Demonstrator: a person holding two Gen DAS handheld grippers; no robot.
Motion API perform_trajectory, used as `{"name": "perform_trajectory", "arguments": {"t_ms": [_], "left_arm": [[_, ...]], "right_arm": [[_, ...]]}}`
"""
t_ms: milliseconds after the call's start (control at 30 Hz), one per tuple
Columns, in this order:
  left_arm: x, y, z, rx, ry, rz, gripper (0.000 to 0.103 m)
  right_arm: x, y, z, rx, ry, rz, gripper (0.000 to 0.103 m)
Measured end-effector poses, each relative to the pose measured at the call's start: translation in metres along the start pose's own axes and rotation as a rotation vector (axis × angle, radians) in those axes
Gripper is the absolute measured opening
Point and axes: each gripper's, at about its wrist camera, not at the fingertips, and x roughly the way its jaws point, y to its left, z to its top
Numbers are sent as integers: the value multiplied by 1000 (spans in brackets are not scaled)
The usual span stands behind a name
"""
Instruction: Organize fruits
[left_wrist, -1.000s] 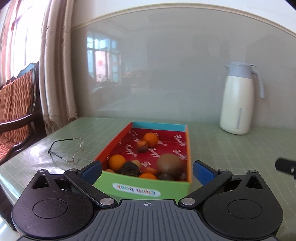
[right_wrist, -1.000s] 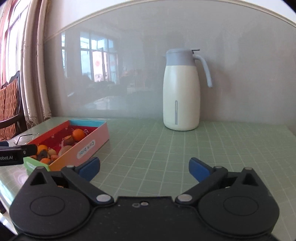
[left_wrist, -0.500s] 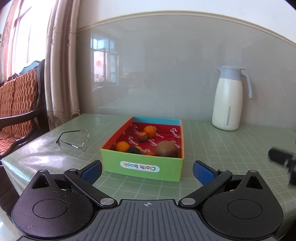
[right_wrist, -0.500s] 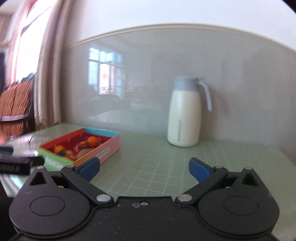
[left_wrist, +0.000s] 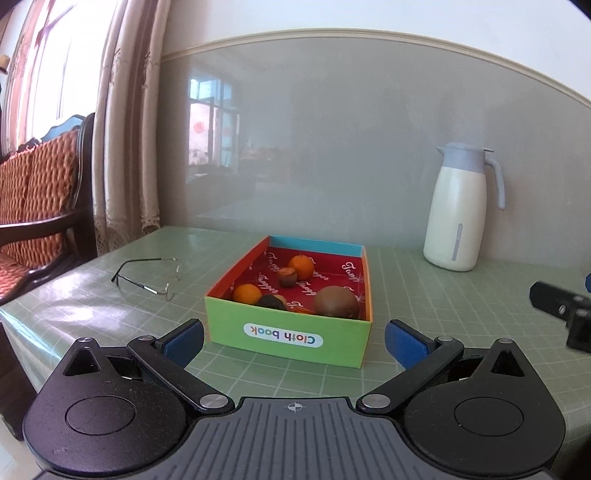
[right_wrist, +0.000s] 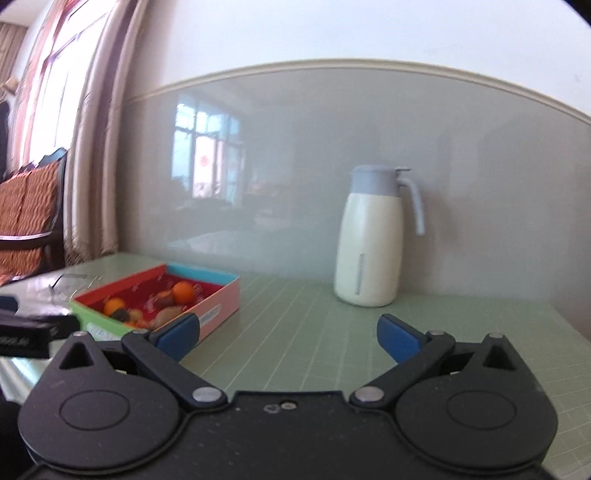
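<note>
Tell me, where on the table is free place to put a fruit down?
Bare green table lies between the fruit box and the thermos jug, and in front of the jug. A narrower strip separates the box from the eyeglasses. The box's near end is crowded.

Box (left_wrist: 288, 334) wall hiding front fruits (left_wrist: 304, 311)

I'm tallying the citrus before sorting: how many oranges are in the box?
2 clearly show: one orange toward the back of the box, one orange at the front left. An orange sliver near the front wall may be another, mostly hidden.
</note>
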Motion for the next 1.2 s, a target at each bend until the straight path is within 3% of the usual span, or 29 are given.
{"name": "perform_trajectory", "arguments": {"t_ms": [67,1200], "left_arm": [[1,-1,0,-2,-4,0,103],[3,-6,-1,7,-2,-8,103]], "right_arm": [[5,-4,0,23,36,13,103],[6,5,-4,-16,43,18,103]]}}
